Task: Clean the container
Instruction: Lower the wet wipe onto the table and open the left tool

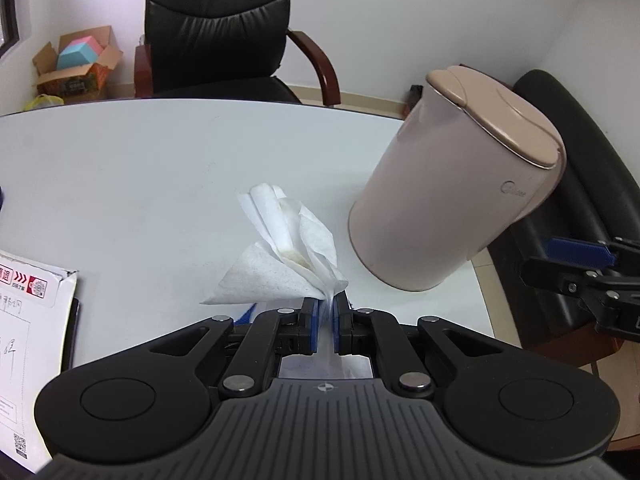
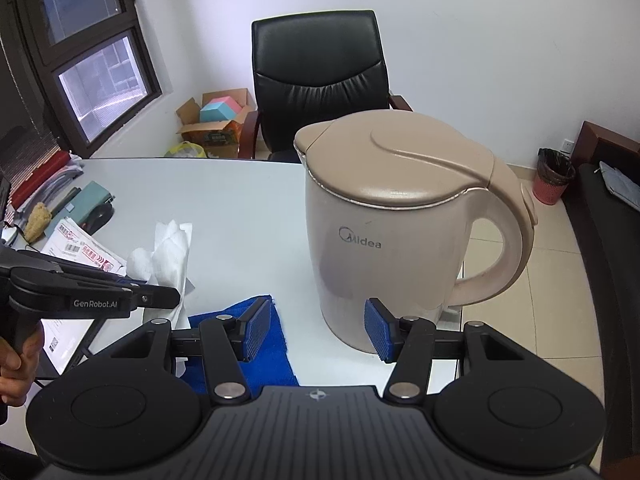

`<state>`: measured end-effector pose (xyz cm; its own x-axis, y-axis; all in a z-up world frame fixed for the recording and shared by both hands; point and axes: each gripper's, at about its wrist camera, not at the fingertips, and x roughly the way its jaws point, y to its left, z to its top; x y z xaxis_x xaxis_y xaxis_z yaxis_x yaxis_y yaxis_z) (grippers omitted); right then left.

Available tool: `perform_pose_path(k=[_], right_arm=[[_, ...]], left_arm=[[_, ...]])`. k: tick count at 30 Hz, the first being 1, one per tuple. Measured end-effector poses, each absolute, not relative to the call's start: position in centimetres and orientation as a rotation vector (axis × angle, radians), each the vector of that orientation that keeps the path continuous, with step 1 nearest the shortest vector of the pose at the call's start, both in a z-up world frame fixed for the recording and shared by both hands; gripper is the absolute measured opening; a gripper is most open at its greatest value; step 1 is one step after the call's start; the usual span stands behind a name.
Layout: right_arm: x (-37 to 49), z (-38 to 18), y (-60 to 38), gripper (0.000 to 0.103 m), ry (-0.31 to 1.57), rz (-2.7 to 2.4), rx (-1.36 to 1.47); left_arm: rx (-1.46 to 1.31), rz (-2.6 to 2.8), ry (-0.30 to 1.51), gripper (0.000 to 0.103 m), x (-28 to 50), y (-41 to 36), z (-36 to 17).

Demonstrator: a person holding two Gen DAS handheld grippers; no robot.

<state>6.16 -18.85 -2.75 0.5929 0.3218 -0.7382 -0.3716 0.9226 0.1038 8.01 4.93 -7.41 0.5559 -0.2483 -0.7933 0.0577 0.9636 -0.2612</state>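
A beige Midea kettle (image 2: 396, 236) with its lid shut stands on the white table (image 2: 240, 208), handle to the right; it also shows in the left wrist view (image 1: 452, 192). My left gripper (image 1: 329, 320) is shut on a crumpled white tissue (image 1: 288, 252) with a yellowish stain, held above the table left of the kettle. The tissue also shows in the right wrist view (image 2: 170, 252). My right gripper (image 2: 316, 334) is open and empty, just in front of the kettle's base, its right pad (image 2: 378, 330) close to the kettle wall.
A blue cloth (image 2: 260, 356) lies on the table under the right gripper. Papers (image 1: 24, 336) and desk clutter (image 2: 60, 208) sit at the left. A black office chair (image 2: 320, 76) stands behind the table. A black sofa (image 1: 576, 184) and a bin (image 2: 554, 176) are on the right.
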Motion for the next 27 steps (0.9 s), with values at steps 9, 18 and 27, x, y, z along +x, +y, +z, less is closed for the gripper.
perform_pose_path(k=[9, 18, 27], right_arm=[[6.5, -4.1, -17.9, 0.055, 0.882, 0.413, -0.066], [8.3, -5.7, -16.4, 0.055, 0.942, 0.434, -0.054], [10.2, -7.4, -16.2, 0.055, 1.003, 0.412, -0.04]], left_arm=[[-0.184, -0.134, 0.968, 0.007, 12.0, 6.5, -8.8], [-0.137, -0.111, 0.996, 0.007, 17.4, 7.1, -11.3], [-0.1, -0.095, 1.073, 0.007, 22.6, 6.8, -15.6]])
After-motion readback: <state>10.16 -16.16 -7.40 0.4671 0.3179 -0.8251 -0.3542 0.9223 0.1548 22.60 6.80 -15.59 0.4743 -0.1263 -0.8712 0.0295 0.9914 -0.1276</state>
